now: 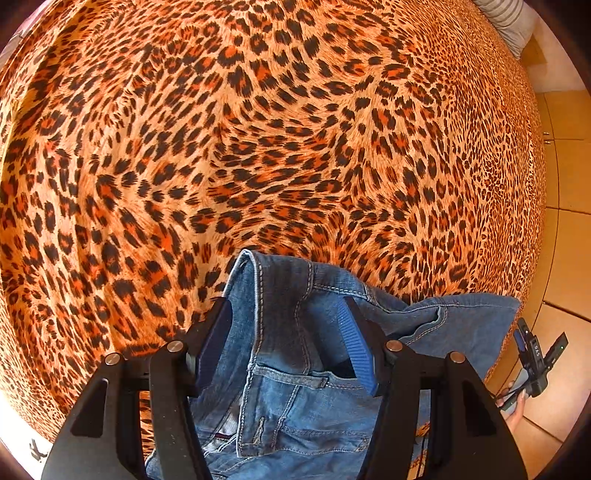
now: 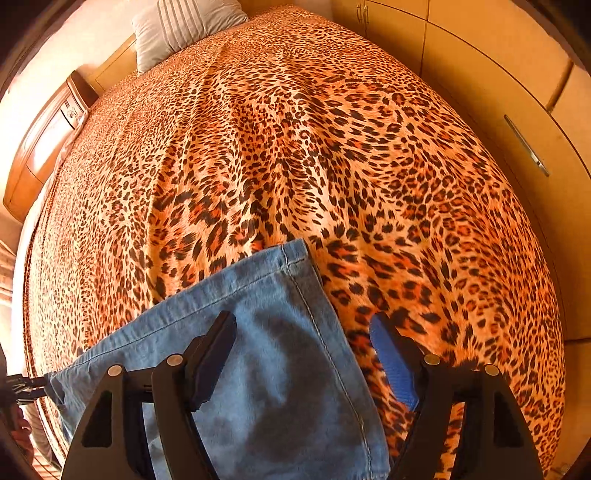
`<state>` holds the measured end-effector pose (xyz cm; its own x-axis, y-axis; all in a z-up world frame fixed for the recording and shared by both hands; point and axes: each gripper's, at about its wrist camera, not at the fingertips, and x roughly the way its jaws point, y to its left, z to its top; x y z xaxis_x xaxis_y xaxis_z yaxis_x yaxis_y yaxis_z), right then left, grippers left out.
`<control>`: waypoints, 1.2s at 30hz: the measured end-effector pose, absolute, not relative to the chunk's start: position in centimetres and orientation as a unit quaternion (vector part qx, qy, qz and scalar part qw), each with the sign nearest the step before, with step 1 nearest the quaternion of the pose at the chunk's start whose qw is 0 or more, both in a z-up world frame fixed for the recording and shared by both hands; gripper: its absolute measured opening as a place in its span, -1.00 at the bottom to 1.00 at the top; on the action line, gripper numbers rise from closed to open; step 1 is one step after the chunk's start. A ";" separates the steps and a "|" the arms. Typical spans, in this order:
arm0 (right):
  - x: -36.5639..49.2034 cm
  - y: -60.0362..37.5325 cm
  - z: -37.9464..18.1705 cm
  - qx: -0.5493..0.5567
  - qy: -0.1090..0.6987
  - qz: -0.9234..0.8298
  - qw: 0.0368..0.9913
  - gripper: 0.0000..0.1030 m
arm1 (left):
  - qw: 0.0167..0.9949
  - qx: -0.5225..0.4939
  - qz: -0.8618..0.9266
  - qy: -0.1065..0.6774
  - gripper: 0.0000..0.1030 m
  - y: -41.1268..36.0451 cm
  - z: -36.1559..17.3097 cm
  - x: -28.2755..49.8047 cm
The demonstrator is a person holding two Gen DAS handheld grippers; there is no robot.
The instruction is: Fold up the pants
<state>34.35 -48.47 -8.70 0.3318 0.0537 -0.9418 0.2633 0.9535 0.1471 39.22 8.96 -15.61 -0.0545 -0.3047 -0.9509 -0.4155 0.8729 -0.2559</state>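
Observation:
Blue denim pants [image 1: 280, 332] lie on a bed with a leopard-print cover [image 1: 258, 147]. In the left wrist view my left gripper [image 1: 286, 306] is open, its jaws standing on either side of the waistband and pocket end. The right gripper [image 1: 535, 358] shows small at the right edge, at the far end of the denim. In the right wrist view my right gripper [image 2: 304, 325] is open over the leg hem end of the pants [image 2: 266, 332]; the seam edge runs between the jaws. The left gripper [image 2: 22, 391] shows at the far left edge.
The leopard cover [image 2: 295, 147] fills most of both views. A grey striped pillow [image 2: 181, 26] lies at the bed's head. Wooden wardrobe doors [image 2: 498, 110] stand along the bed's right side. A tiled floor [image 1: 565, 184] lies beyond the bed edge.

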 end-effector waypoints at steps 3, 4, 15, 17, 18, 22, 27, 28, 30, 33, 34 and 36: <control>36.0 -48.7 -9.5 0.137 0.578 -0.070 0.801 0.58 | 0.642 -0.231 0.043 0.730 0.13 7.7 -16.5 40.3; 36.6 -48.8 -9.9 0.139 0.579 -0.073 0.800 0.62 | 0.641 -0.223 0.044 0.733 0.13 7.5 -16.8 40.4; 36.8 -44.5 -11.3 0.042 0.589 -0.049 0.806 -0.77 | 0.669 -0.189 0.062 0.716 -0.83 4.8 -15.4 38.3; 36.2 -44.2 -10.7 0.045 0.583 -0.045 0.810 -0.86 | 0.687 -0.187 0.060 0.700 -0.92 4.4 -13.8 37.2; 35.8 -44.1 -10.3 0.046 0.578 -0.044 0.814 -0.86 | 0.699 -0.180 0.062 0.690 -0.95 4.1 -12.9 36.7; 33.7 -44.5 -8.4 0.070 0.553 -0.044 0.829 -0.87 | 0.734 -0.157 0.071 0.657 -0.95 3.4 -9.5 34.4; 31.3 -45.4 -5.0 0.090 0.521 -0.041 0.848 -0.87 | 0.767 -0.133 0.092 0.621 -0.95 2.4 -6.1 31.4; 30.7 -45.3 -4.2 0.093 0.515 -0.040 0.851 -0.87 | 0.772 -0.131 0.095 0.614 -0.95 2.2 -5.6 30.8; 29.4 -45.2 -2.7 0.099 0.504 -0.036 0.857 -0.87 | 0.784 -0.128 0.102 0.599 -0.95 2.0 -4.2 29.4; 27.2 -44.7 -0.4 0.102 0.485 -0.031 0.868 -0.87 | 0.799 -0.127 0.112 0.577 -0.95 2.2 -2.1 27.3; 26.1 -44.6 0.4 0.108 0.478 -0.029 0.871 -0.87 | 0.805 -0.126 0.115 0.568 -0.95 2.6 -1.7 27.1; 24.2 -44.6 1.7 0.121 0.463 -0.025 0.878 -0.87 | 0.820 -0.119 0.121 0.547 -0.95 2.5 -0.3 25.2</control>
<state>24.24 -44.56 1.74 0.5708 0.0684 -0.8182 0.1556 0.9695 0.1895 25.20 2.52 -0.27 0.3730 0.0689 -0.9253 -0.3286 0.9424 -0.0623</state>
